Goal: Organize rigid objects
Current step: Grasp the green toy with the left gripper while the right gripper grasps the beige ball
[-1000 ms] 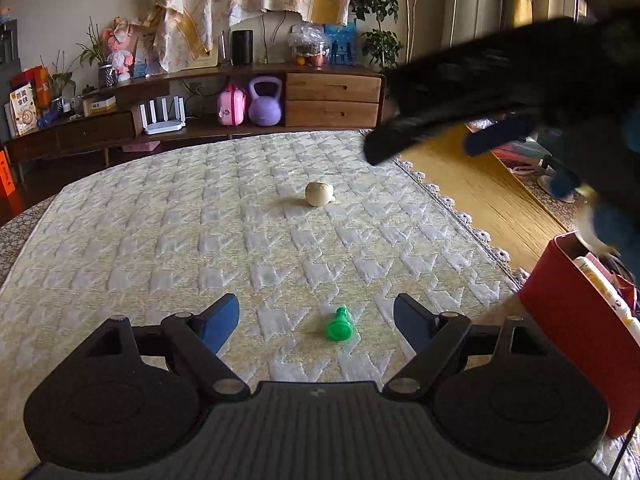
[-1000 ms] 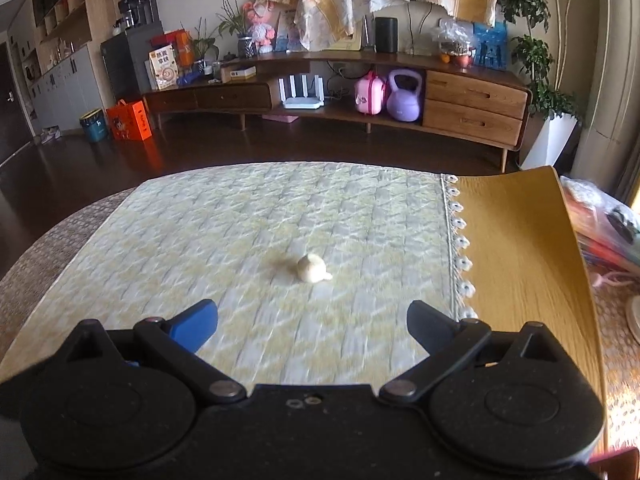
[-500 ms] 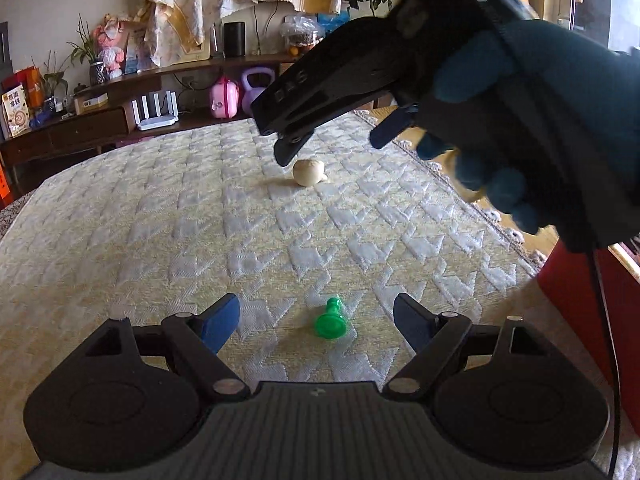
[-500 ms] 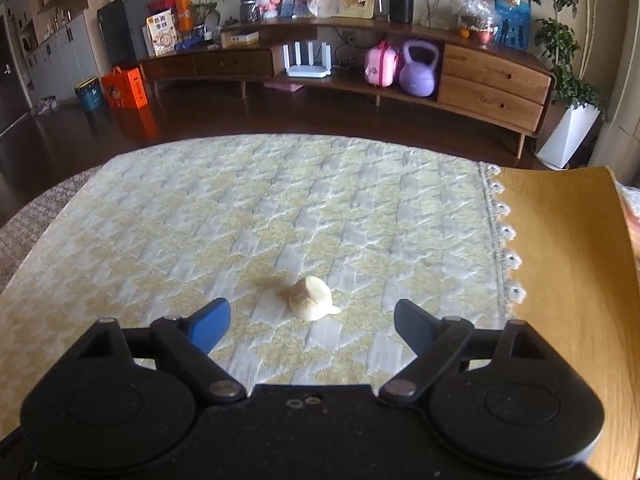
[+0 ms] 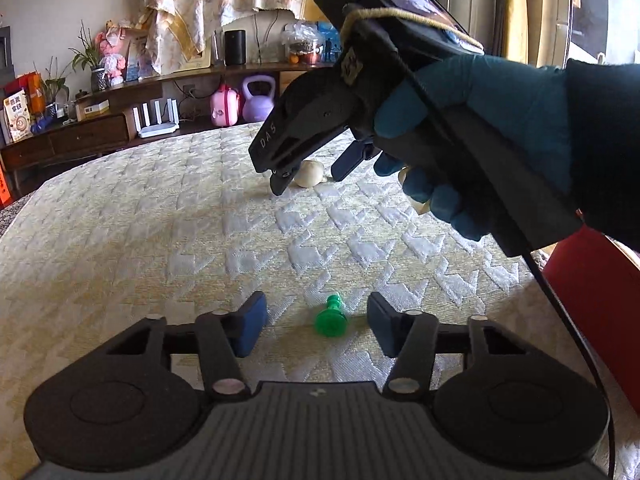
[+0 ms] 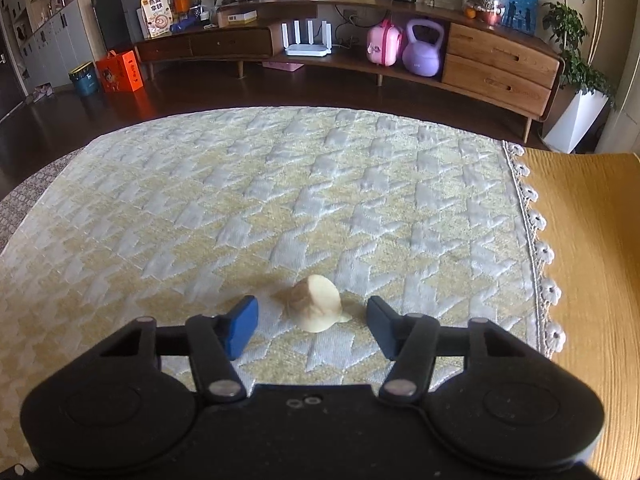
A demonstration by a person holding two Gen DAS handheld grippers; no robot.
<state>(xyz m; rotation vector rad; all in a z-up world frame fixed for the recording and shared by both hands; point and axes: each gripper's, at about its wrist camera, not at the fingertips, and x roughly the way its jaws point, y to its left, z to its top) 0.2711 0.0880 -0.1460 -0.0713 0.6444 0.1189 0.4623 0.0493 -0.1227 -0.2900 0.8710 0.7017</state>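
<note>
A small green chess pawn [image 5: 331, 321] lies on its side on the quilted cloth, between the open jaws of my left gripper [image 5: 316, 330]. A cream, cap-shaped object [image 6: 317, 309] sits on the cloth between the open jaws of my right gripper [image 6: 312, 328]. In the left wrist view the same cream object [image 5: 308, 173] lies farther back, with the right gripper [image 5: 310, 176] straddling it from above, held by a blue-gloved hand [image 5: 460, 128]. Neither gripper touches its object.
A red container [image 5: 596, 304] stands at the right edge of the cloth. A yellow cloth [image 6: 592, 264] lies to the right of the quilt's lace border. A long wooden sideboard [image 6: 360, 48] with a kettlebell and a router lines the far wall.
My right gripper has moved forward and down until the cream object lies between its jaws. My left gripper has closed in on the green pawn, which now lies between its jaws.
</note>
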